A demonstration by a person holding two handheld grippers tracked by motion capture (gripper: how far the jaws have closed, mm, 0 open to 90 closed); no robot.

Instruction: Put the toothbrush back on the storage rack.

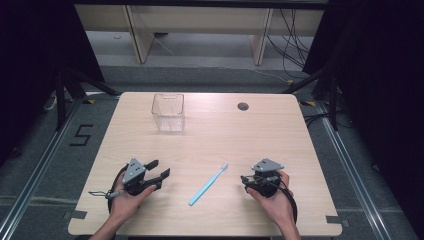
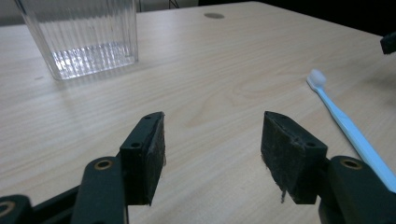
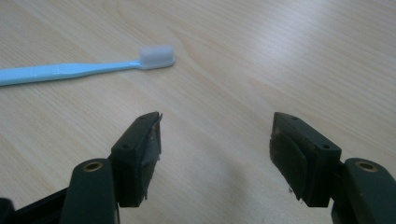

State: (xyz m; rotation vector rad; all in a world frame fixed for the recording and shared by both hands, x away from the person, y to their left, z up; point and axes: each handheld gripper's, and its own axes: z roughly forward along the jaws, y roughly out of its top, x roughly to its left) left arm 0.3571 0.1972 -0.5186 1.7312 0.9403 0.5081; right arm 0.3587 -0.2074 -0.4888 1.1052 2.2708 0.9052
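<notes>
A light blue toothbrush (image 1: 207, 185) with white bristles lies flat on the wooden table (image 1: 220, 135), near the front, bristle end pointing away. My left gripper (image 1: 159, 168) rests on the table to its left, open, nothing between its jaws. In the left gripper view the gripper (image 2: 212, 140) has the toothbrush (image 2: 345, 123) off to the right. My right gripper (image 1: 245, 181) sits just right of the brush, open and holding nothing. In the right gripper view the gripper (image 3: 215, 140) has the toothbrush (image 3: 70, 71) lying across the upper left, apart from the jaws.
A clear ribbed plastic container (image 1: 168, 112) stands upright at the back left of the table, also seen as the container (image 2: 84, 32) ahead of the left jaws. A round cable hole (image 1: 243, 106) sits near the far edge. Dark curtains and floor rails flank the table.
</notes>
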